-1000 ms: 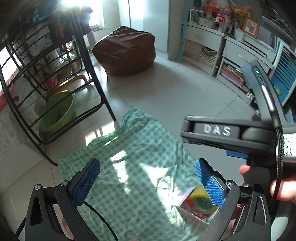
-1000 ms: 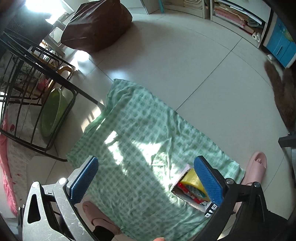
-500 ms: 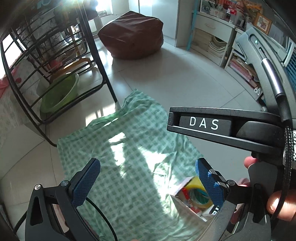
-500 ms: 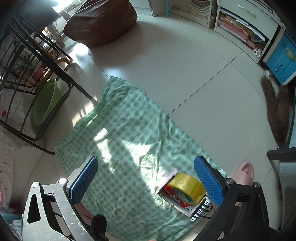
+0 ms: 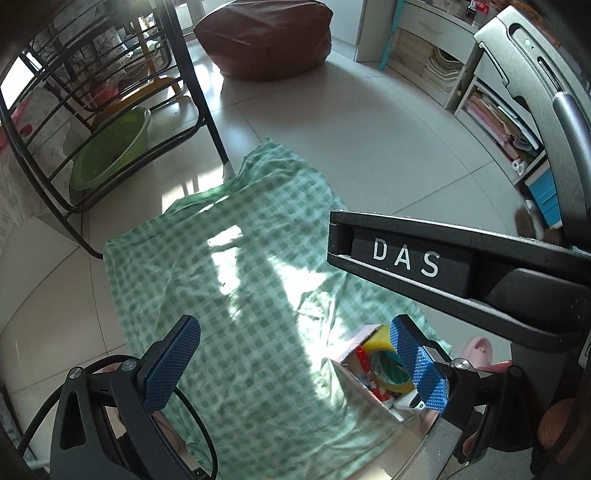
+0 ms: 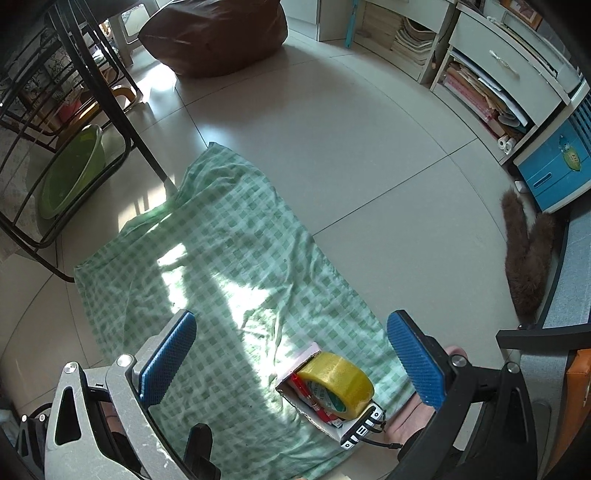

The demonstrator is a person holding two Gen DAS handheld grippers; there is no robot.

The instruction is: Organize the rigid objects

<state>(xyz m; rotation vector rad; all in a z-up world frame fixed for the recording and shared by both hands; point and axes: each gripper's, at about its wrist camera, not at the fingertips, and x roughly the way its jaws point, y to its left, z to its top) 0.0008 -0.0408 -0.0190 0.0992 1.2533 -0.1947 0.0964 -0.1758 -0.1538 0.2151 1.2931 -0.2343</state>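
Note:
A small open cardboard box sits near the front right corner of a green checked cloth on the tiled floor. It holds a yellow tape roll, a red pen and a small white device. In the left wrist view the box and tape roll lie partly behind my right fingertip. My left gripper is open and empty above the cloth. My right gripper is open and empty above the box; its body crosses the left wrist view.
A black metal rack with a green basin stands at the left. A brown beanbag lies at the back. Shelves and a blue cabinet line the right. A brown furry thing and a pink slipper lie right of the cloth.
Both grippers have drawn back and lifted a little, so more of the cloth and the box now shows. The jaws stayed open.

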